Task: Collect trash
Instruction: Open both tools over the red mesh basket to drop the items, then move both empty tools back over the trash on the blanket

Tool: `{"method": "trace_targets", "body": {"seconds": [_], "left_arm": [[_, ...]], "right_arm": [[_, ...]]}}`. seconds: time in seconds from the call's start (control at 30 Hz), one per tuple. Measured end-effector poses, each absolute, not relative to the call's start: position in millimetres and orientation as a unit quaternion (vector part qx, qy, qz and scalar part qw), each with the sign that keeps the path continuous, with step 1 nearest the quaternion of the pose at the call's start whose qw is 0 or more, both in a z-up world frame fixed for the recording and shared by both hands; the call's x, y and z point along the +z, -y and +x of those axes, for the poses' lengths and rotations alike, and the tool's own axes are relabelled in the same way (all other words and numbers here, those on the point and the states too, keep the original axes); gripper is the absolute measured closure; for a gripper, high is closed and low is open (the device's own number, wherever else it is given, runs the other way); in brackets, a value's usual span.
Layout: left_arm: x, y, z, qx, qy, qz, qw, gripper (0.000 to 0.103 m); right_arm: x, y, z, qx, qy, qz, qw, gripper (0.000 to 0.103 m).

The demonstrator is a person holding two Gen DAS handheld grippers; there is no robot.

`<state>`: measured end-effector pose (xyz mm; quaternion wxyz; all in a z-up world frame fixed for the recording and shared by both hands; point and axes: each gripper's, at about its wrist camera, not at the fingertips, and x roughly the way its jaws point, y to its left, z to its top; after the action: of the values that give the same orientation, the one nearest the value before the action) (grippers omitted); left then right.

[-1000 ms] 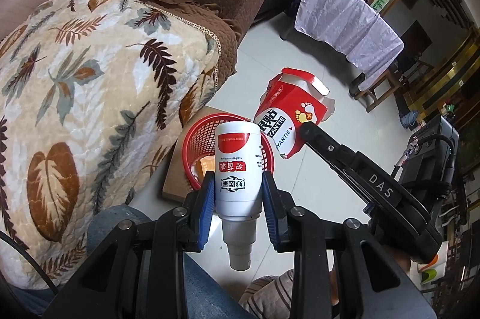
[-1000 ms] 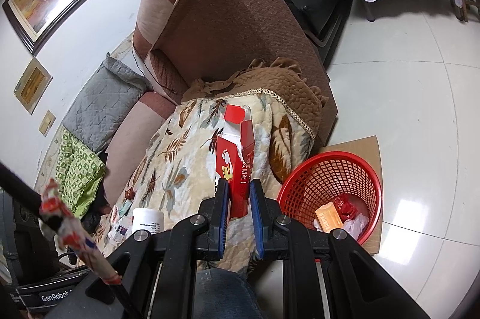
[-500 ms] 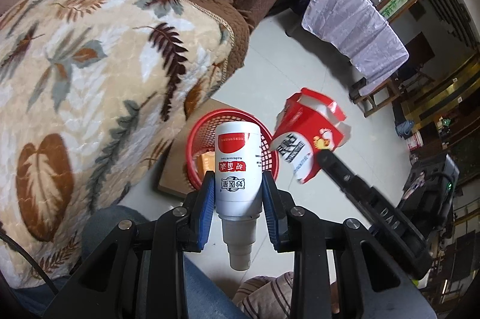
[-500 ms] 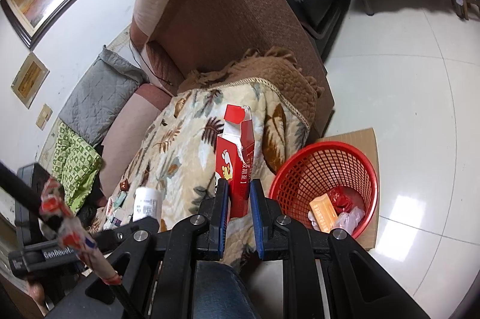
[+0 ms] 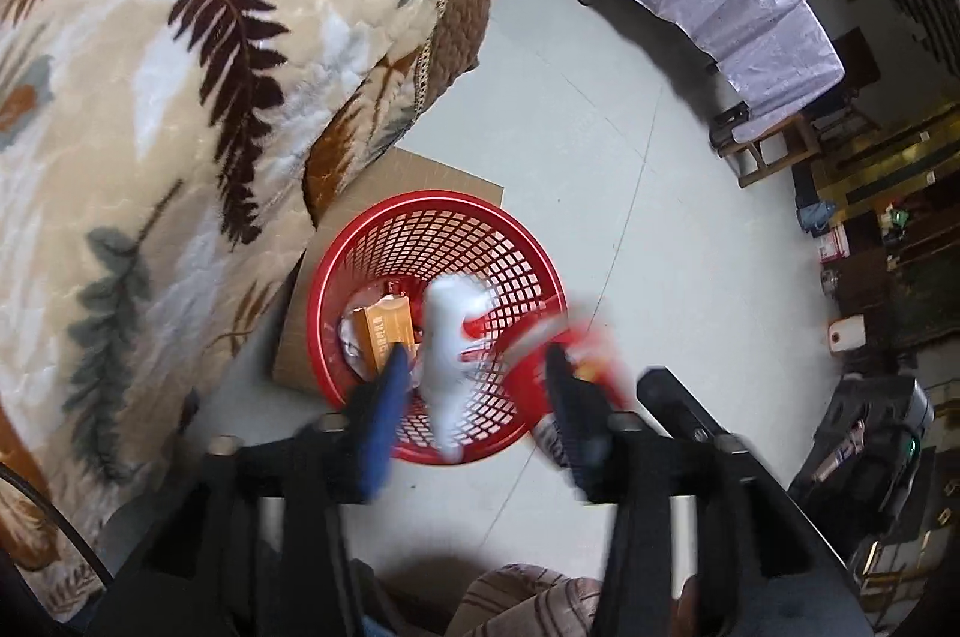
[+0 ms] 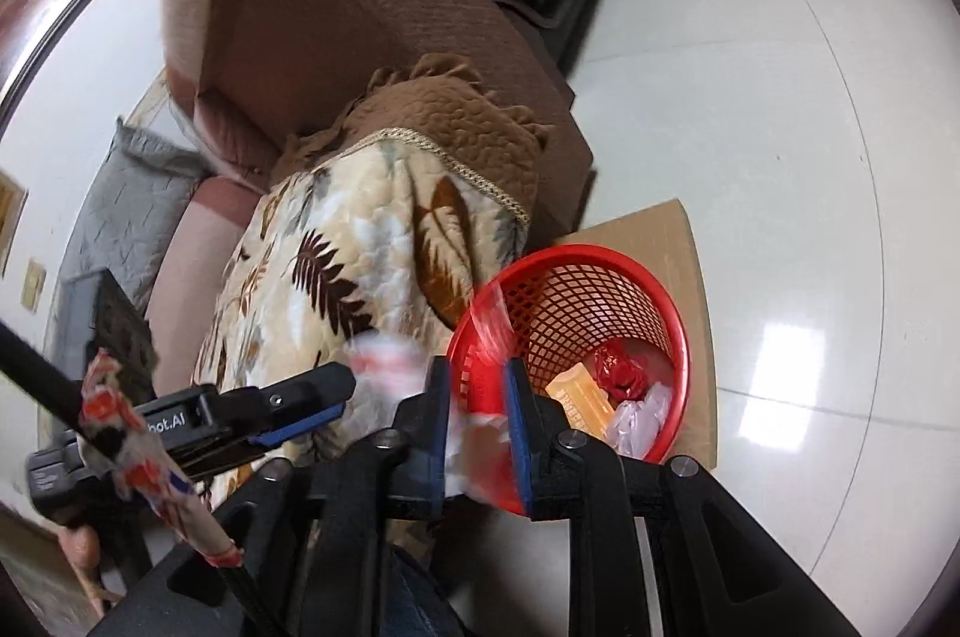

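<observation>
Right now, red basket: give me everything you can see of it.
The basket is round, red, open-mesh, plastic-looking, with a solid glossy rim. It stands upright on a cardboard sheet on the pale tiled floor, close beside the leaf-print blanket; whether they touch is unclear. Inside lie an orange box, a crumpled red wrapper and white plastic. A blurred white bottle shows over its opening.

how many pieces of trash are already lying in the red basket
3 visible: an orange packet at the bottom left, a red crumpled wrapper in the middle, and a white plastic bag beside it. More may be hidden underneath or behind the basket wall.
</observation>
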<state>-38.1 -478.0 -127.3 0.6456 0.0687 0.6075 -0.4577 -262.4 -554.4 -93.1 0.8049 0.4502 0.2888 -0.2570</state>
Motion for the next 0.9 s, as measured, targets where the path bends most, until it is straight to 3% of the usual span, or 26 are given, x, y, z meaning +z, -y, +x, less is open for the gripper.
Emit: {"method": "trace_targets", "body": {"seconds": [0.03, 0.2, 0.27, 0.33, 0.53, 0.67, 0.9], "left_arm": [[-128, 478, -36, -0.456, -0.608, 0.067, 0.646, 0.050], [-110, 459, -25, -0.455, -0.598, 0.036, 0.659, 0.050], [-91, 444, -21, -0.457, -0.579, 0.026, 0.675, 0.050], [-68, 422, -19, -0.453, -0.552, 0.023, 0.699, 0.050], [-5, 321, -9, -0.413, -0.482, 0.006, 0.773, 0.042], [15, 264, 11, -0.389, -0.463, -0.004, 0.796, 0.041], [23, 167, 50, -0.315, -0.418, -0.028, 0.851, 0.041]], "right_arm": [[-92, 554, -264, -0.259, -0.287, 0.452, 0.804, 0.071], [-77, 547, -267, -0.250, -0.275, 0.438, 0.819, 0.070], [-67, 538, -262, -0.237, -0.266, 0.424, 0.832, 0.053], [-56, 524, -249, -0.217, -0.262, 0.409, 0.847, 0.044], [-28, 472, -190, -0.124, -0.262, 0.370, 0.883, 0.036], [-15, 431, -148, -0.072, -0.270, 0.342, 0.897, 0.031], [-19, 376, -80, -0.009, -0.304, 0.316, 0.899, 0.030]]}}
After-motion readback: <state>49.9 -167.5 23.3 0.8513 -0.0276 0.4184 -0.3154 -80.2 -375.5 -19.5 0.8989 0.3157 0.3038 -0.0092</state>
